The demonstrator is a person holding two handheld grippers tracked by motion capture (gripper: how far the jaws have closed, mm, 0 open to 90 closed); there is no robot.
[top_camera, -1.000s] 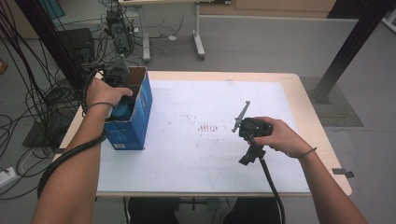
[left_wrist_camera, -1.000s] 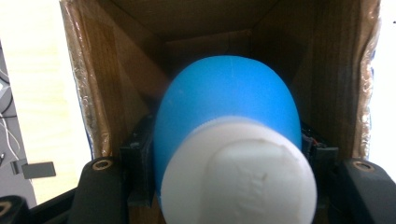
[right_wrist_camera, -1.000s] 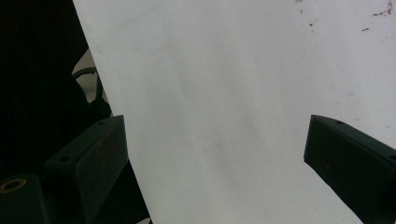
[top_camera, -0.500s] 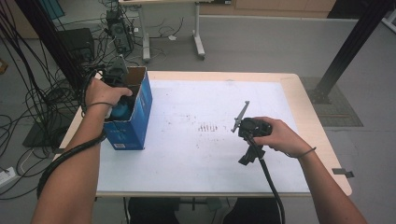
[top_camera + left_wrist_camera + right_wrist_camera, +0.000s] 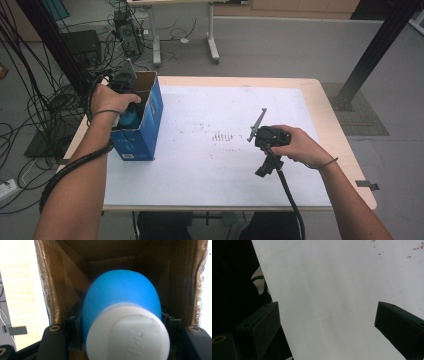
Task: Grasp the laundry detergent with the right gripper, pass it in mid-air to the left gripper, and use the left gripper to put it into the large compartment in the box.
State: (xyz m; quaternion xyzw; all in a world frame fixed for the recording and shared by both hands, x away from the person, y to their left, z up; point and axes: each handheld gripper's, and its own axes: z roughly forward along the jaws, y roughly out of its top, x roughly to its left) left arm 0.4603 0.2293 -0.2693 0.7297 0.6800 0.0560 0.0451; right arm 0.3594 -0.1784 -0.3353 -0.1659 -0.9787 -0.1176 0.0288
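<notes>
Blue bottle [image 5: 121, 302] (white-capped) is clamped by the left gripper [image 5: 120, 326] inside the cardboard box [image 5: 145, 120]; right gripper [image 5: 327, 325] gapes.

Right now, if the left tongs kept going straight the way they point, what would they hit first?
Most likely the bottom of the cardboard box. The left tongs are shut on a blue and white object and point down into the box; nothing else shows between that object and the brown inner floor, though depth is hard to judge.
</notes>
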